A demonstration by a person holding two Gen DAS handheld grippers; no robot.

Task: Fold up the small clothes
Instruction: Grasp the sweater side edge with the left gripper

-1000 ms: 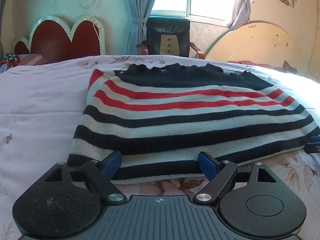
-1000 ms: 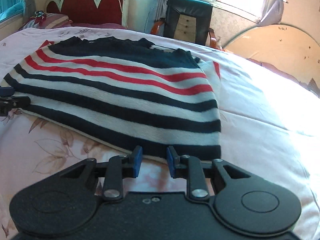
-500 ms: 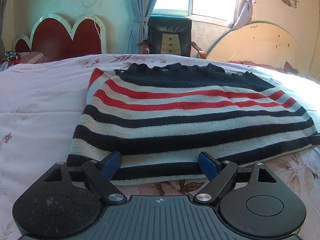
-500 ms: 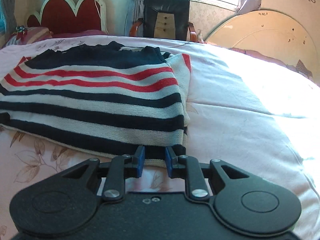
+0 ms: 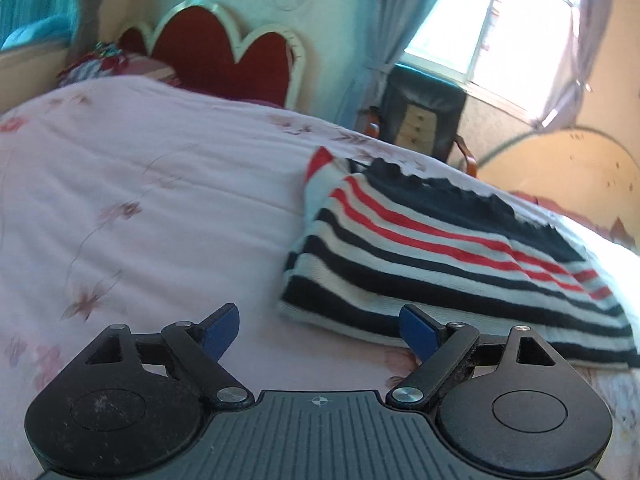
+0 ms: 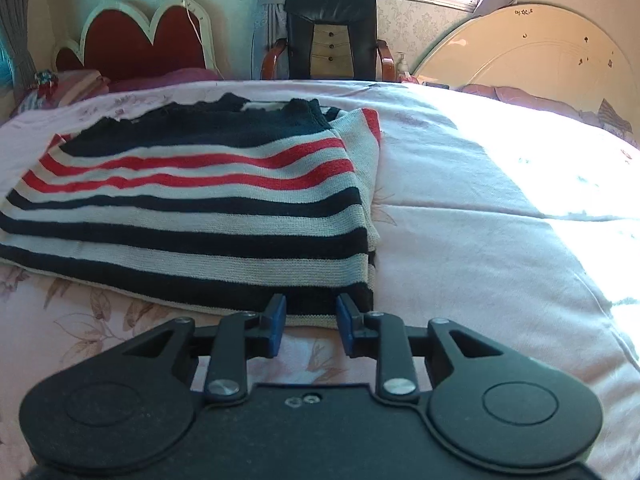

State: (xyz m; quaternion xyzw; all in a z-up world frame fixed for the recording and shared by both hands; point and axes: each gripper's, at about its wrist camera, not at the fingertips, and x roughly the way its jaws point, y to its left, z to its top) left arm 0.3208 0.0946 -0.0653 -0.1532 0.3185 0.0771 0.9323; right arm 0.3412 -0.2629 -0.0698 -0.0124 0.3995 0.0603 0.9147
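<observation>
So the striped sweater (image 6: 200, 208) lies folded flat on the bed (image 6: 480, 240). Right tool (image 6: 311, 326) sits at its near hem, jaws opening with nothing pinched. Left tool (image 5: 320, 330) gapes wide off its left corner, probably lining up the next fold.

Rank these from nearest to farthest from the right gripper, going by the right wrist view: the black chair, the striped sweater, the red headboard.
1. striped sweater: its hem lies just past the right gripper, whose jaws are opening.
2. red headboard: far left, beyond the bed.
3. black chair: centre, under the window. Headboard and chair are nearly level; order uncertain.
</observation>
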